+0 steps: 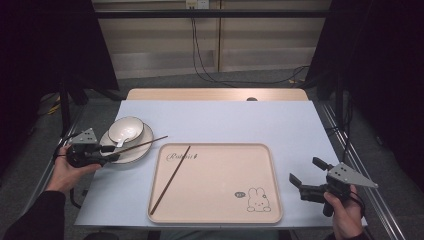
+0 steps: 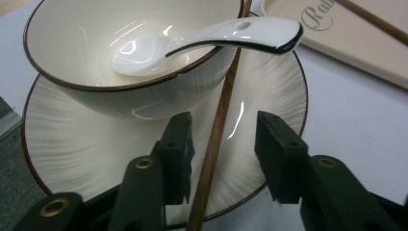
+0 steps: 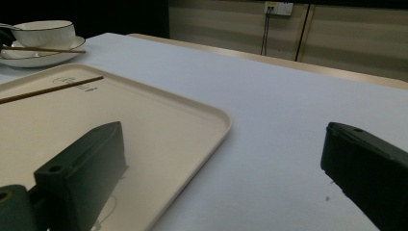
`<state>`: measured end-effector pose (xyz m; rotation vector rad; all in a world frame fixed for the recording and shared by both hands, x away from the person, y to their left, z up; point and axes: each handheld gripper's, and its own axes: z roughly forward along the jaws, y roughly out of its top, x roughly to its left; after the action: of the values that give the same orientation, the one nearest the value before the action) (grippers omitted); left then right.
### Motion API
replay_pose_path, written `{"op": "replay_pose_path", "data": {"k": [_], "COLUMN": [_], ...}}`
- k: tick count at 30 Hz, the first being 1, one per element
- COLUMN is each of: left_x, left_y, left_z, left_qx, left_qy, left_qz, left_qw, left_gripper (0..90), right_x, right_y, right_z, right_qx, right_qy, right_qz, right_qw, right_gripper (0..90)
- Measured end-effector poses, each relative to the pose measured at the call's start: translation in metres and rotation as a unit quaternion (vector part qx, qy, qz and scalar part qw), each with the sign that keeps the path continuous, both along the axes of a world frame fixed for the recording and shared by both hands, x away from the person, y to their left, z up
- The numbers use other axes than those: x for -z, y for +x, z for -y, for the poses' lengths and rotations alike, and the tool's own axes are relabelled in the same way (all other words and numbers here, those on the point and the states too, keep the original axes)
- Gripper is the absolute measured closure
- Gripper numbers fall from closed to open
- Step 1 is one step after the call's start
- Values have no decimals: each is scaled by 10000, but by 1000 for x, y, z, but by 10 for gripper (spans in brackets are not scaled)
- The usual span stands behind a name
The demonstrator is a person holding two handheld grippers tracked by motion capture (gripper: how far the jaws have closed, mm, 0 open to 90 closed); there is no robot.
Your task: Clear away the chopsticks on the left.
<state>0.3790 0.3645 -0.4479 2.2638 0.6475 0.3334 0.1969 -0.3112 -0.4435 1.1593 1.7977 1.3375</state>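
Note:
A white bowl [image 1: 126,129] with a dark rim sits on a white ribbed plate [image 1: 137,151] at the table's left. A white spoon [image 2: 202,41] rests in the bowl with its handle over the rim. One brown chopstick [image 2: 216,139] lies across the plate, passing between the jaws of my left gripper [image 2: 223,144], which is open around it at the plate's near edge. In the high view the left gripper [image 1: 111,153] is at the plate's left side. A second chopstick [image 1: 171,179] lies slantwise on the beige tray [image 1: 215,200]. My right gripper [image 1: 306,171] is open and holds nothing, just right of the tray.
The tray [image 3: 168,125] bears a rabbit drawing [image 1: 257,200] near its front right corner. A pale blue cloth [image 1: 280,120] covers the table. Cables [image 1: 210,75] run over the floor behind it, and dark stands flank both sides.

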Motion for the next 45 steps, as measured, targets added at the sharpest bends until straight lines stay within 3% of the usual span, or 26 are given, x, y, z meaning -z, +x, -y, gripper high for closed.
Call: {"op": "replay_pose_path", "data": {"k": [6,7,14,15,20,21,25,26,34,45], "left_x": [4,4,7,8,6,7,5,4,0,-8], "left_y": [5,6,6,5,3,3,3,1,-3,-16], "left_z": [9,10,13,14,13,13,13,13,15,25], "left_qx": [137,184,279,337,414,427,404,295,331,285], "left_qy": [130,258,350,263,288,190,150,121,32,-399], "left_qz": [-85,-87,-141,-148,-167,-188,-228,-216,-387,-536], "left_qw": [9998,9995,9989,9990,9986,9987,9988,9993,9987,9974], "left_gripper": [663,678,796,831,839,840,844,845,846,846], "right_x": [0,0,0,0,0,0,0,0,0,0], "right_y": [0,0,0,0,0,0,0,0,0,0], "right_z": [1,1,0,0,0,0,0,0,0,0], "right_qx": [-13,-11,0,-6,2,1,9,9,0,-17], "right_qy": [-15,-8,-8,-10,-5,-1,9,5,3,8], "right_qz": [7,-3,-9,-7,-21,-21,-25,-19,-21,-21], "right_qw": [10000,10000,10000,10000,10000,10000,10000,10000,10000,10000], "right_gripper": [14,15,14,14,13,13,13,13,13,13]}}
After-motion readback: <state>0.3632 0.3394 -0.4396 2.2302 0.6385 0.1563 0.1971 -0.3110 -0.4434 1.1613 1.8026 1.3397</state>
